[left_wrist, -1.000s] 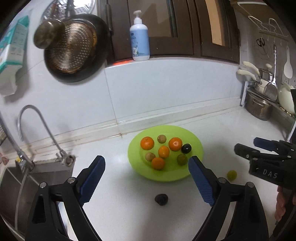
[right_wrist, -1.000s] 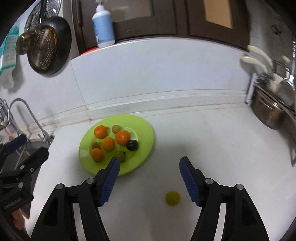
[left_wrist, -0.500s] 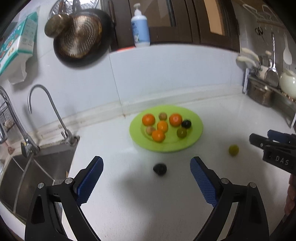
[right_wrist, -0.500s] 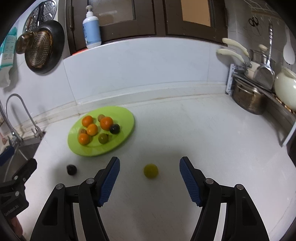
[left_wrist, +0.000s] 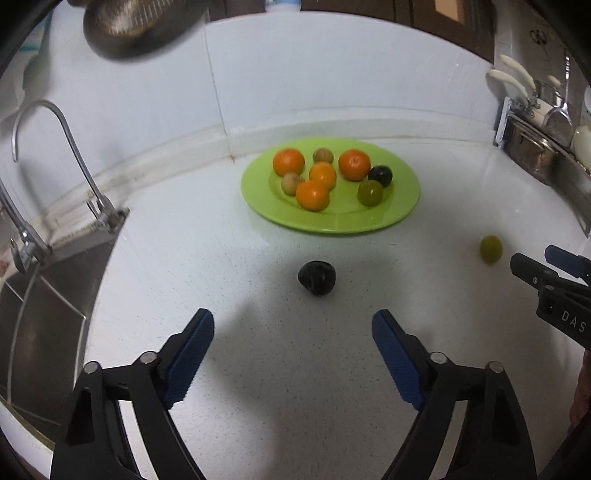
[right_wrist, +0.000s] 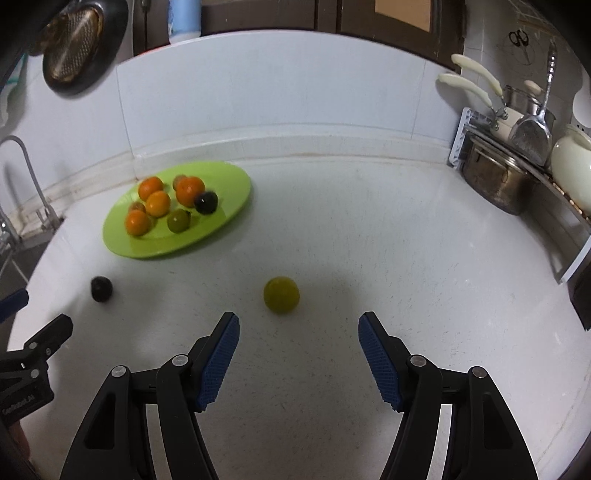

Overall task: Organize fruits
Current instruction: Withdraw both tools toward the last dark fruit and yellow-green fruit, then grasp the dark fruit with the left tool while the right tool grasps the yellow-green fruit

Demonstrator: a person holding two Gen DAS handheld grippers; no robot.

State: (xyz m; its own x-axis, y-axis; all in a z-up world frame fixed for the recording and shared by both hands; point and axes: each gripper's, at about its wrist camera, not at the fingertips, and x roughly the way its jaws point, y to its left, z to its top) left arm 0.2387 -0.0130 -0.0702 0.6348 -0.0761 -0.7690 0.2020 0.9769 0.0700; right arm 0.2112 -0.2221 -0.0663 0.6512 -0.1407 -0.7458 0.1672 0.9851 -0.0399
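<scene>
pan (left_wrist: 136,33): top cut off, blurred | bottle (right_wrist: 184,18): upper part cropped | plate fruits (right_wrist: 177,206): motion-blurred
</scene>
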